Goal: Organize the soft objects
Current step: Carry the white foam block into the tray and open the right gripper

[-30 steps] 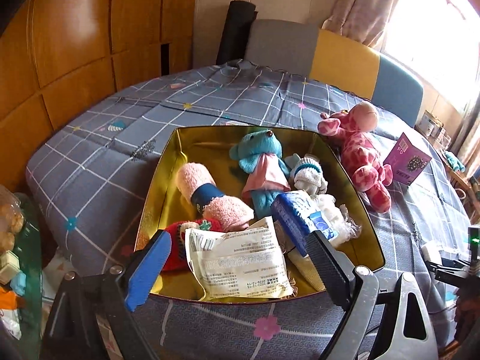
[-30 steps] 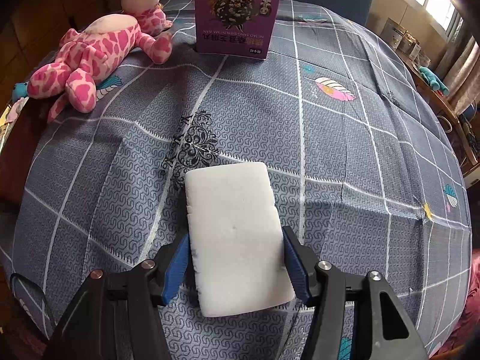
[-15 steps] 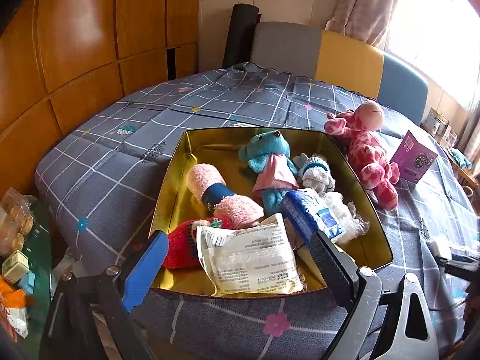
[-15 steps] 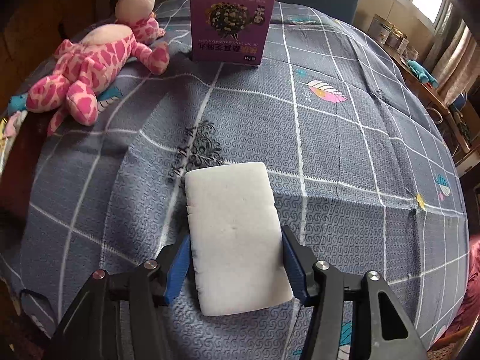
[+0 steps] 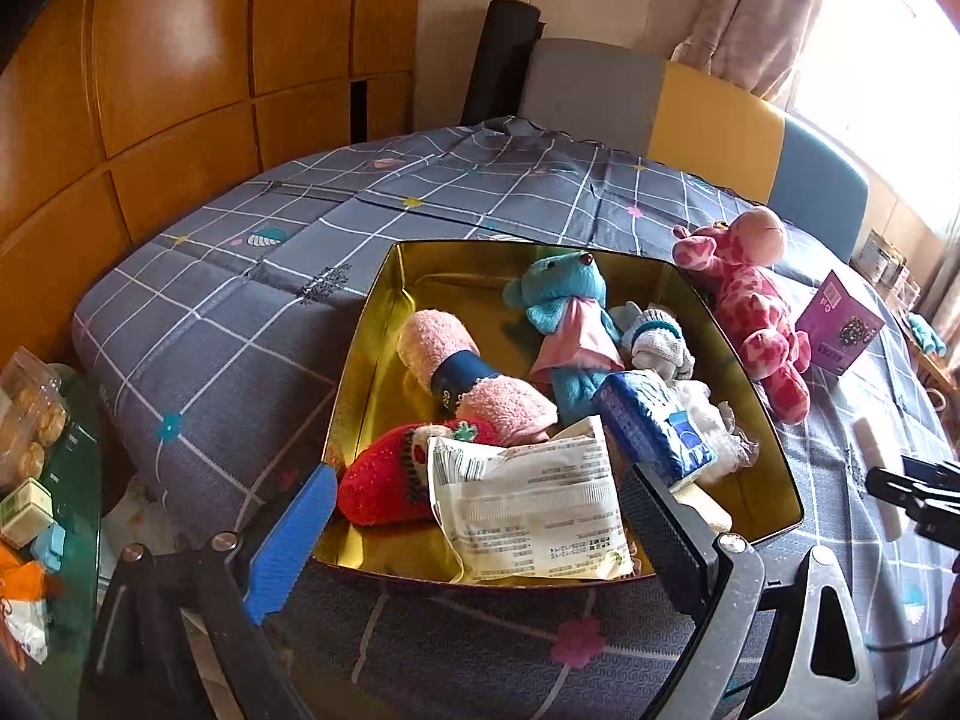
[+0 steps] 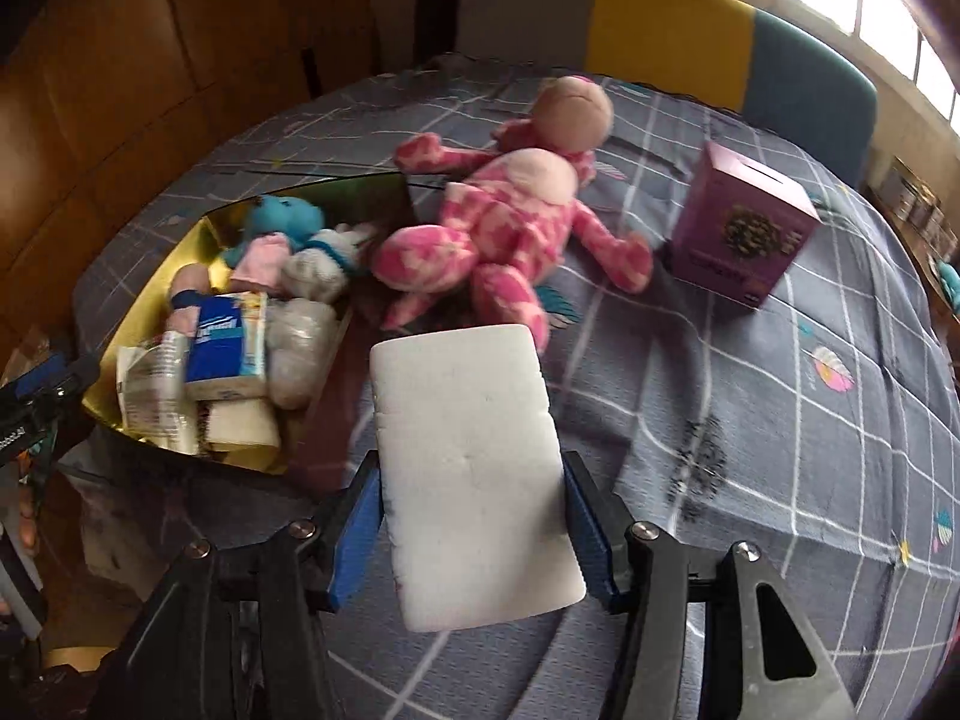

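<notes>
right gripper (image 6: 471, 528) is clamping a white sponge (image 6: 468, 468); gold tin (image 6: 150, 276) at left is holding most items, pink giraffe (image 6: 510, 228) is lying outside.

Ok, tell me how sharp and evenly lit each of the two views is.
Left wrist view: sharp; the window blows out white at upper right, glare on the gold tin wall, fisheye bends the wall panels. Right wrist view: motion-blurred, with the tin's contents and pink toy smeared; only the white sponge between the fingers stays fairly crisp; left side dim, window corner bright.
</notes>
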A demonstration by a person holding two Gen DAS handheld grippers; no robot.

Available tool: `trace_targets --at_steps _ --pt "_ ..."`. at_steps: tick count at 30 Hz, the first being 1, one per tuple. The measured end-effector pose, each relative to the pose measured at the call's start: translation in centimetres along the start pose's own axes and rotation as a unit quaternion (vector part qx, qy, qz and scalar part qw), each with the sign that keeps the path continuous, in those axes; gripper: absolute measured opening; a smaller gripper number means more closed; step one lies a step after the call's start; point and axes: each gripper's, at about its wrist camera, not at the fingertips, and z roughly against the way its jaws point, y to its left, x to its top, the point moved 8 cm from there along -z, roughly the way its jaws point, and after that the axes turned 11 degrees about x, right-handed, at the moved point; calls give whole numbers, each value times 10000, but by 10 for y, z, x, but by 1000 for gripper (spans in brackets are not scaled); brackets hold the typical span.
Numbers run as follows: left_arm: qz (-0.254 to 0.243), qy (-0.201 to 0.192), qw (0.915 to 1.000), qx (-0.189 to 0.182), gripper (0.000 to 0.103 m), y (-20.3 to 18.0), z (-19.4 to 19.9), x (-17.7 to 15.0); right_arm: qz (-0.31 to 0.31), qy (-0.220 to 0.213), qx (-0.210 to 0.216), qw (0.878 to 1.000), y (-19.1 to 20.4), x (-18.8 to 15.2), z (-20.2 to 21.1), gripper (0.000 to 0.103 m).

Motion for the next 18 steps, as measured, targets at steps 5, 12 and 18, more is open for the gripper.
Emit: trace_targets --at_steps 5,12,18 --pt "90 21 10000 -26 96 7 -1 0 382 31 415 9984 51 32 -18 57" --pt "287 -16 9996 -19 96 19 -2 5 530 8 606 9968 90 84 -65 57" --pt "366 20 9993 2 97 26 -6 6 671 301 501 9960 102 98 -124 57"
